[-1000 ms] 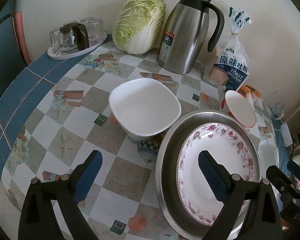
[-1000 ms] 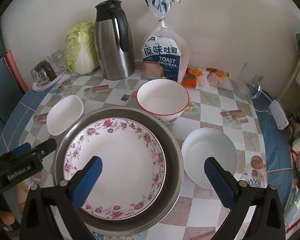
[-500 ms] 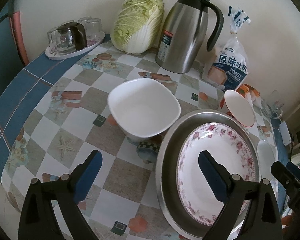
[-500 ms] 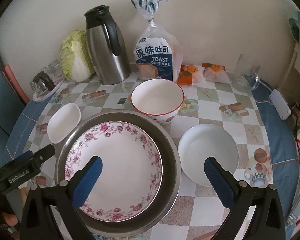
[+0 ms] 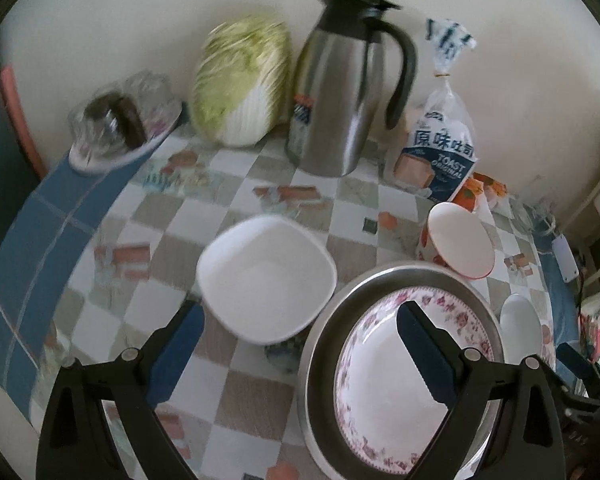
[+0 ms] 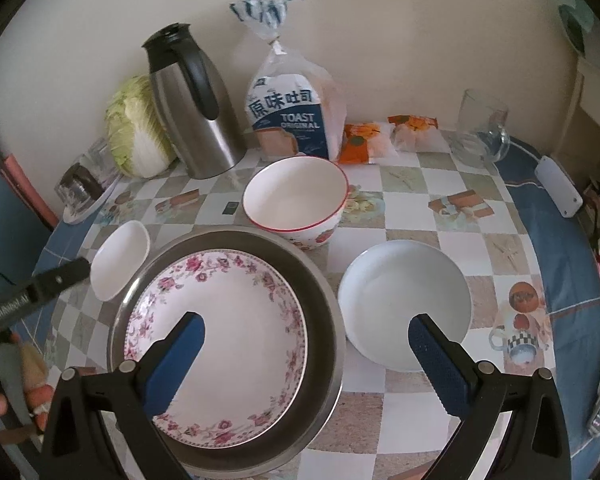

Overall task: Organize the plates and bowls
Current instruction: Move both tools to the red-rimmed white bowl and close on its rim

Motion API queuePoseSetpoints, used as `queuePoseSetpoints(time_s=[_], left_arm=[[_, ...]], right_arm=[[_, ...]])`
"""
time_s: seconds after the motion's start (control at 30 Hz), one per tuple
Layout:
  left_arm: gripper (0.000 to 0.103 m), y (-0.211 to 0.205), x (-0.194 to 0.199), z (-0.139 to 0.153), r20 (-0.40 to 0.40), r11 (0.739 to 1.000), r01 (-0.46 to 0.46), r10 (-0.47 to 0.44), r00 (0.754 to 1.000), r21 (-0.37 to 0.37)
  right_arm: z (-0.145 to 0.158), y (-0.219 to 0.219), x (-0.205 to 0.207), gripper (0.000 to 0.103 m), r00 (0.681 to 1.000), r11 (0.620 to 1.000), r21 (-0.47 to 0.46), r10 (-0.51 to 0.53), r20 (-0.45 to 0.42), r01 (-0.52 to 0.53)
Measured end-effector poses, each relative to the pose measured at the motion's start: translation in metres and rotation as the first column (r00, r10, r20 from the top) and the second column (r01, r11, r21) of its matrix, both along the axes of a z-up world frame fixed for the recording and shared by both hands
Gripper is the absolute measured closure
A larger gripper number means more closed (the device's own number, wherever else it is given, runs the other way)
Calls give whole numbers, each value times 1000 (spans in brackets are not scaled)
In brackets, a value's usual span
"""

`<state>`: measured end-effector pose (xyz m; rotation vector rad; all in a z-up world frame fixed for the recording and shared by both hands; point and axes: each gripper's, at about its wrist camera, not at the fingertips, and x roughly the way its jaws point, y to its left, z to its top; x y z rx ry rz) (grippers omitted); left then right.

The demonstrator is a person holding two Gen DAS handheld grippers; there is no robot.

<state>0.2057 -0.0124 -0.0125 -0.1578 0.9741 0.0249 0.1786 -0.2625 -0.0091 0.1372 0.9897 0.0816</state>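
Floral plate [image 6: 220, 320] in steel basin [image 6: 324, 320], below open right hand-held gripper [image 6: 306, 344]

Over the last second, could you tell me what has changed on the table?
Only the grippers moved. The left gripper swung toward the square bowl, blurring its view; the right gripper drew back, showing more table. Both remain open and empty. The floral plate remains in the steel basin.

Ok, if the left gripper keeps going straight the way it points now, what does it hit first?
Most likely the square white bowl: it sits just ahead of the open left gripper, slightly left of centre. The steel basin rim lies just right. Depth is uncertain.
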Motion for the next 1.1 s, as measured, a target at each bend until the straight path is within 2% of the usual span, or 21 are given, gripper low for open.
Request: queuePoseSetpoints(time_s=[0.2,0.37,0.53,0.67,0.8,1.1], left_arm=[[6,-17,34,13,-31,995,94,-93,995,37],[6,-26,58,9,-74,991,127,-123,990,51],[6,-32,80,1,-139,989,151,-150,979,-3],[6,-43,97,1,-140,983,182,-176,974,31],[6,-49,112,0,-140,982,190,-188,972,-1],[6,-66,133,-1,-126,969,246,-242,962,21]], right_arm=[[-5,-2,3,0,1000,1000,-3,-14,-11,14],[-9,-3,7,0,1000,1000,-12,-26,-17,26],[-15,-9,15,0,998,998,-18,-58,-27,58],[-20,-13,22,0,997,998,-11,-69,-35,68],[-25,-20,31,0,996,997,-6,-83,-46,82],[-22,-43,57,0,990,992,14,-127,-57,128]])
